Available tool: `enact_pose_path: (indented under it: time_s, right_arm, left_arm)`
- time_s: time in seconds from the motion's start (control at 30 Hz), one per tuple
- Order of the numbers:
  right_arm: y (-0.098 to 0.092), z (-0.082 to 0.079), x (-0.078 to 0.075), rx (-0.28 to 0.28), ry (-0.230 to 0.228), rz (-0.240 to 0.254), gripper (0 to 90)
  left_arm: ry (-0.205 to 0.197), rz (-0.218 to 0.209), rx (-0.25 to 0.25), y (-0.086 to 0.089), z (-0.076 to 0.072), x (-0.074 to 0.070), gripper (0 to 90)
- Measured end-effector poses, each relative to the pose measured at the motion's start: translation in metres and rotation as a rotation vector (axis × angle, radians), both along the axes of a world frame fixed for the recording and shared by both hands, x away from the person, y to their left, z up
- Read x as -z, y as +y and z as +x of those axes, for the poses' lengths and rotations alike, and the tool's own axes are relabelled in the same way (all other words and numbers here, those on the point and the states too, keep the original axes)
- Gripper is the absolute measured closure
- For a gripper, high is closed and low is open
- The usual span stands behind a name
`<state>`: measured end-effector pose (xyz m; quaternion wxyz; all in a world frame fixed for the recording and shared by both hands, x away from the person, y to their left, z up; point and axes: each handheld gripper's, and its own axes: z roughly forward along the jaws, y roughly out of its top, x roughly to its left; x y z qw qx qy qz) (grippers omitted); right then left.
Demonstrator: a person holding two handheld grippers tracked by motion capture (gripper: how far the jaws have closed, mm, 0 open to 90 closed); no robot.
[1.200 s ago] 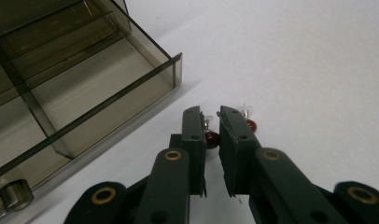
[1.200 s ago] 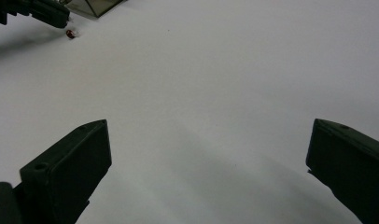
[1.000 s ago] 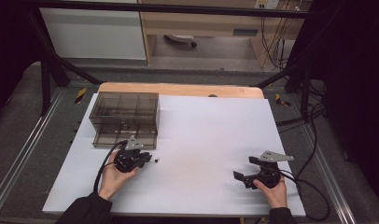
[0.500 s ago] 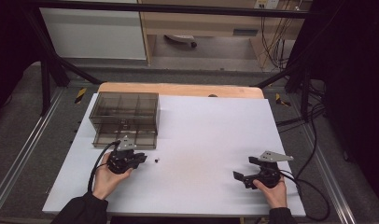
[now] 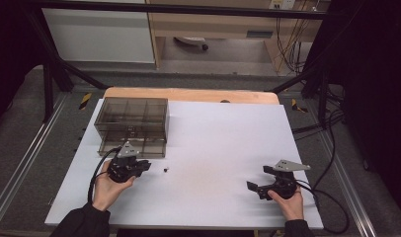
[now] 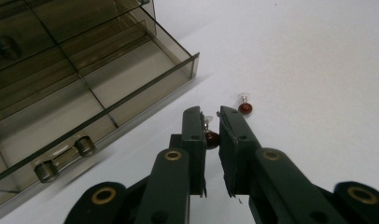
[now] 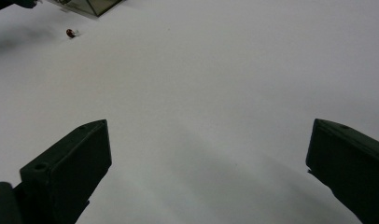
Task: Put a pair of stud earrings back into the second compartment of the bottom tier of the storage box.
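Left gripper (image 6: 211, 122): low over the white counter (image 5: 223, 148), jaws drawn nearly together around a small dark-red bulb (image 6: 211, 138) with a clear tip. Bulb sits in the narrow gap just behind the jaw tips, close against the left jaw; a sliver of gap remains on the other side, so whether the grip is firm cannot be told. Long axis of this bulb roughly along the jaws, clear tip toward the jaw tips.

Second bulb (image 6: 244, 106): same kind, loose on the counter just ahead of the jaw tips and slightly to their right, apart from both jaws. Red body toward the jaws, clear tip pointing away. In the high view, a small dark speck just off the left gripper; in the right gripper view, far ahead and well to the left of those jaws.

Drawer box (image 6: 85, 70): smoky clear plastic, divided into compartments, lower drawer pulled out, handle (image 6: 66, 158) facing the gripper. Ahead and to the left of the left jaws, near.

Right gripper (image 7: 206, 168): jaws spread wide, nothing between them, bare counter ahead.

Judgement: left hand much the nearer to both bulbs and to the open drawer; likely next move a short carry forward-left into a compartment.
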<state>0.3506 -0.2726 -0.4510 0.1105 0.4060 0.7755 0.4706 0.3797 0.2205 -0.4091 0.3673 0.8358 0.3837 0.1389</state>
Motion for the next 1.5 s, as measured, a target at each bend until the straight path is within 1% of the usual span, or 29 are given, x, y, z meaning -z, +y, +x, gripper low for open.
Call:
enact_pose_path:
  time_s: [0.23,0.3,0.5,0.63,0.7,0.83,0.97,1.13,1.2,1.33,1.4,1.5]
  right_arm:
    - [0.0,0.0,0.0,0.0,-0.001,0.0,0.8]
    - [0.0,0.0,0.0,-0.001,-0.002,-0.001,0.8]
    - [0.0,0.0,0.0,0.0,0.002,-0.003,0.8]
    - [0.0,0.0,0.0,0.0,0.002,-0.004,0.8]
    - [0.0,0.0,0.0,0.001,0.002,-0.003,0.8]
    - [0.0,0.0,0.0,0.0,0.001,-0.004,0.8]
    - [0.0,0.0,0.0,0.001,-0.002,-0.001,0.8]
    - [0.0,0.0,0.0,0.0,0.001,-0.003,0.8]
    - [0.0,0.0,0.0,0.001,0.0,-0.002,0.8]
    - [0.0,0.0,0.0,0.001,0.002,-0.004,0.8]
    - [0.0,0.0,0.0,0.001,0.001,-0.004,0.8]
    - [0.0,0.0,0.0,0.003,-0.001,-0.002,0.8]
  left_arm:
    - [-0.004,-0.002,-0.016,0.009,0.002,-0.01,80.4]
    - [-0.007,0.007,-0.019,0.012,0.002,-0.013,80.4]
    - [-0.014,-0.004,-0.038,0.022,0.006,-0.021,80.4]
    - [-0.018,0.016,-0.045,0.024,0.011,-0.026,80.4]
    - [-0.023,0.018,-0.046,0.025,0.014,-0.028,80.4]
    - [-0.019,0.026,-0.046,0.026,0.02,-0.031,80.4]
    - [-0.015,0.031,-0.063,0.027,0.027,-0.029,80.4]
    - [-0.021,0.044,-0.085,0.028,0.038,-0.026,80.4]
    - [-0.021,0.044,-0.097,0.028,0.042,-0.023,80.4]
    - [-0.012,0.062,-0.125,0.031,0.051,-0.016,80.4]
    - [-0.014,0.063,-0.137,0.032,0.054,-0.014,80.4]
    - [-0.019,0.061,-0.144,0.034,0.06,-0.01,80.4]
